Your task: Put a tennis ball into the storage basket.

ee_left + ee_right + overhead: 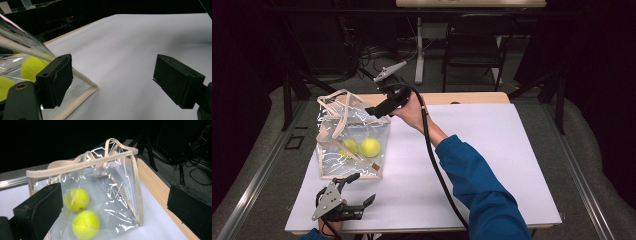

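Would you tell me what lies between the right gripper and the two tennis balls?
The clear bag's transparent wall: in the right gripper view, both tennis balls show through it, beyond the right gripper.

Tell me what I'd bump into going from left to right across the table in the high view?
Left gripper → clear bag with two tennis balls, the left one then the right one → right gripper → blue sleeve → bare white table.
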